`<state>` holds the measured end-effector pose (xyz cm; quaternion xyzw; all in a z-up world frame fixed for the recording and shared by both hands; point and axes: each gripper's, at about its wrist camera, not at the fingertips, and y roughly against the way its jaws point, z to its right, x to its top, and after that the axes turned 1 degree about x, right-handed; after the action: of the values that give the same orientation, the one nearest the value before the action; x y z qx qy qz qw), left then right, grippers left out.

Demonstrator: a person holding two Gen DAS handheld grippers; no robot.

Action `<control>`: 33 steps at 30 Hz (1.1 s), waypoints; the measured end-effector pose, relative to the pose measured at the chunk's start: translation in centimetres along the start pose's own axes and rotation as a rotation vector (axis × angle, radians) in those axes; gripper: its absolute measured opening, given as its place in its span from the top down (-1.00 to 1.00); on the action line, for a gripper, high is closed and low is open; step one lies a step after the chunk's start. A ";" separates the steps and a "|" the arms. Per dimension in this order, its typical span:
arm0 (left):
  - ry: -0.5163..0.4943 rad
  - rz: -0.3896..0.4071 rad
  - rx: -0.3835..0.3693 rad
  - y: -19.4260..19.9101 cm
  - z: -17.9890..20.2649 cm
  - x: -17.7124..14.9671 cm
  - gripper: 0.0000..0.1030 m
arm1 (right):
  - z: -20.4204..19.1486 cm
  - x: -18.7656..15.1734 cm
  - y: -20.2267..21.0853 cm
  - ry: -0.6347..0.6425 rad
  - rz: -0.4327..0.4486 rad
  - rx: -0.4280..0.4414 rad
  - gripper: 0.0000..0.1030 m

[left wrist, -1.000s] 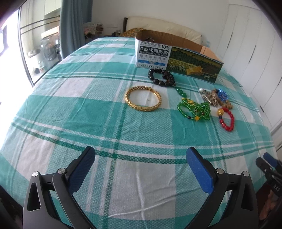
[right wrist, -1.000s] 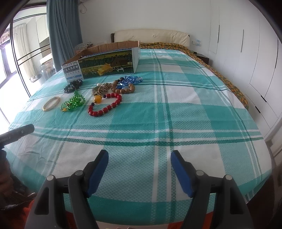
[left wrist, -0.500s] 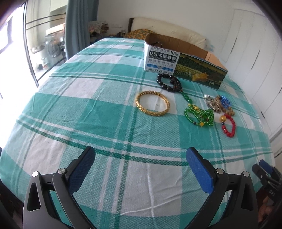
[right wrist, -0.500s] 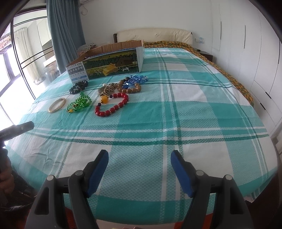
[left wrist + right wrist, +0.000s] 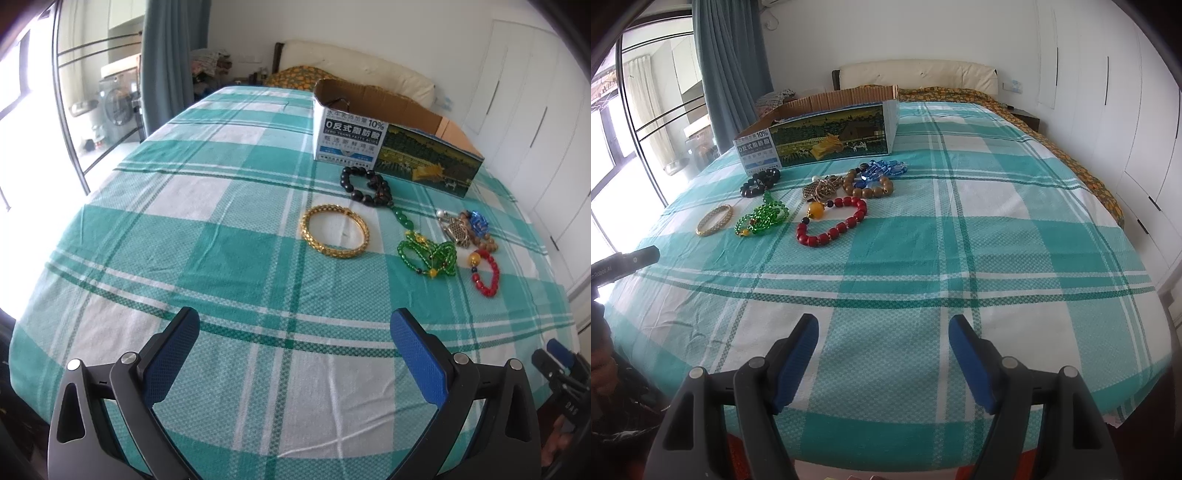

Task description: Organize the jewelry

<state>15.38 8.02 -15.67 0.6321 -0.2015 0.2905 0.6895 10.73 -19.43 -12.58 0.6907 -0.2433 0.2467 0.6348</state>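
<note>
Both grippers: left gripper (image 5: 295, 345) and right gripper (image 5: 884, 349) agape, empty.
Gold bangle (image 5: 335, 230): ahead of left gripper, nearer it.
Box (image 5: 399, 147): beyond.

I am bringing my right hand-held gripper (image 5: 882, 328) nearer the cardboard box (image 5: 827, 142), and swinging my left hand-held gripper (image 5: 295, 323) leftward, leaving that box further right in view.
</note>
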 end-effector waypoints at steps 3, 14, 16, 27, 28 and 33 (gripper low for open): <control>0.010 0.000 0.013 -0.1 -0.7 0.1 -0.99 | -0.1 0.0 0.0 0.002 -0.002 -0.001 -0.45; 0.019 0.005 0.058 -0.1 -2.4 2.0 -0.99 | -0.6 0.5 0.0 0.008 0.001 0.005 -0.45; 0.017 0.023 0.052 0.2 -2.3 2.8 -0.99 | -0.8 0.6 0.0 0.010 0.001 0.008 -0.45; -0.107 0.022 0.118 -4.3 0.2 7.2 -0.99 | -2.7 6.2 -1.6 0.011 0.029 0.095 -0.45; -0.111 0.002 0.127 -5.3 0.3 7.4 -0.99 | -3.0 6.9 -2.3 0.016 0.018 0.107 -0.45; -0.172 -0.057 0.172 -8.8 1.1 7.5 -0.98 | -4.8 9.2 -7.2 -0.017 -0.067 0.173 0.04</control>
<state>26.91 7.77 -17.35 0.7169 -0.2164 0.2317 0.6209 22.29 -14.32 -11.69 0.7527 -0.2031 0.2395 0.5787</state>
